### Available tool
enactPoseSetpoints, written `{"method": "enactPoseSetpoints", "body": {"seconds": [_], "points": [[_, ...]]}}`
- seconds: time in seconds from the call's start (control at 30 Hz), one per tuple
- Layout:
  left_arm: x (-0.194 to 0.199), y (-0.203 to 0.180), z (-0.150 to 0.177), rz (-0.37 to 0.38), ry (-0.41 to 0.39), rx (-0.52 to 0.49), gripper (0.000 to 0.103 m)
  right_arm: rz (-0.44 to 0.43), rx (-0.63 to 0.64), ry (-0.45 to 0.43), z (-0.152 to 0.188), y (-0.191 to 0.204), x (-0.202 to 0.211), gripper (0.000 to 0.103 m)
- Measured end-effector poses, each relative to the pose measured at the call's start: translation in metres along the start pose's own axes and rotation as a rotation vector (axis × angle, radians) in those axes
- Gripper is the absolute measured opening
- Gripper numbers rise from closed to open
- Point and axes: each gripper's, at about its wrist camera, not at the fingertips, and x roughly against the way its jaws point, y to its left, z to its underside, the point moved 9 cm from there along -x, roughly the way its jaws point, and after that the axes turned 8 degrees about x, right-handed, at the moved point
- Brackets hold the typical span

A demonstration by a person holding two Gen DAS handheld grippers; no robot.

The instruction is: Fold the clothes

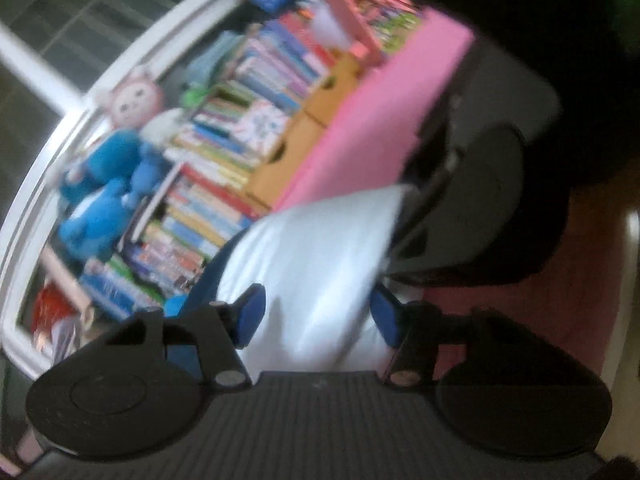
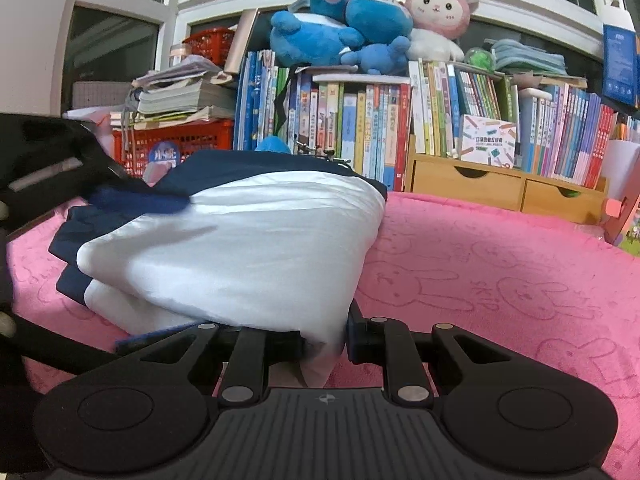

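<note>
On the pink cloth (image 2: 500, 264) lies the garment (image 2: 248, 248), white with navy edges, already doubled over into a thick, rounded bundle with several layers stacked at its near edge. Folding is judged well advanced: no sleeve or loose panel hangs free in either view, though navy fabric sticks out unevenly at the bundle's left side and the top fold bulges rather than lying flat. The right gripper (image 2: 324, 340) is narrow, its jaws pinching the near lower corner of the white layer. The left gripper (image 1: 318, 320) stands about half wide, its blue pads either side of the white fabric without visibly pressing on it; that view is blurred and tilted. Remaining work appears to be squaring and flattening the bundle, and possibly one last fold. Behind stand books (image 2: 360, 128), wooden drawers (image 2: 508, 188), plush toys (image 2: 360, 28) and a red crate (image 2: 176, 140).
</note>
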Motion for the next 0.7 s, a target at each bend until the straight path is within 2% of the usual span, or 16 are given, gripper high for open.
{"method": "enactPoseSetpoints", "body": {"seconds": [0.07, 0.1, 0.13, 0.2, 0.3, 0.43, 0.57, 0.67, 0.7], "points": [[-0.006, -0.003, 0.003, -0.008, 0.012, -0.061, 0.043, -0.003, -0.006, -0.003, 0.000, -0.001, 0.000, 0.020], [-0.010, -0.003, 0.004, -0.019, 0.021, -0.083, 0.032, -0.005, -0.010, -0.004, 0.000, -0.001, 0.000, 0.020], [-0.011, 0.000, 0.004, -0.035, 0.032, -0.080, 0.024, -0.005, -0.013, -0.005, 0.000, -0.001, 0.000, 0.020], [-0.015, 0.010, 0.008, -0.037, 0.066, -0.033, 0.016, -0.005, -0.017, -0.007, 0.000, -0.002, 0.001, 0.020], [-0.013, 0.023, 0.020, -0.049, 0.127, -0.002, 0.013, 0.002, -0.009, -0.015, -0.001, -0.001, 0.002, 0.020], [-0.008, 0.040, 0.054, -0.106, 0.248, -0.009, 0.012, 0.005, -0.018, -0.015, 0.000, -0.002, 0.002, 0.020], [0.003, 0.062, 0.091, -0.176, 0.380, 0.057, 0.009, 0.003, -0.021, -0.019, 0.000, -0.002, 0.003, 0.021], [0.013, 0.071, 0.108, -0.210, 0.452, 0.128, 0.008, -0.003, -0.020, -0.019, 0.000, -0.001, 0.002, 0.021], [0.014, 0.075, 0.114, -0.226, 0.489, 0.177, 0.003, 0.004, -0.022, -0.018, 0.000, -0.002, 0.002, 0.021]]}}
